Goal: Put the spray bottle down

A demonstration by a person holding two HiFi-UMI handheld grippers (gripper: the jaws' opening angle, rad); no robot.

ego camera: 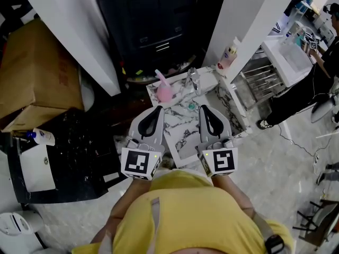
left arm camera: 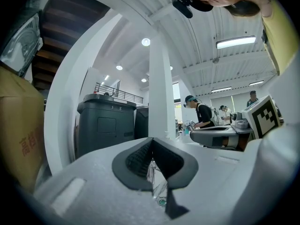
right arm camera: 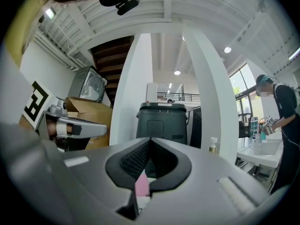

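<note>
Your left gripper [ego camera: 157, 112] has its jaws closed together, holding nothing, level over the marble tabletop [ego camera: 180, 139]. One pink spray bottle [ego camera: 164, 90] stands just ahead, between both gripper tips, apparently already set down. Your right gripper [ego camera: 206, 111] is likewise closed and empty. Draw both straight back, clear of the bottle. Count: two grippers, one spray bottle.

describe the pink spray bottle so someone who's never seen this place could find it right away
Look for the white marble counter just this side of the tall dark bin. At its far left corner, left of the chrome faucet, stands the spray bottle. It is the only pink thing there, with a slanted trigger head.
</note>
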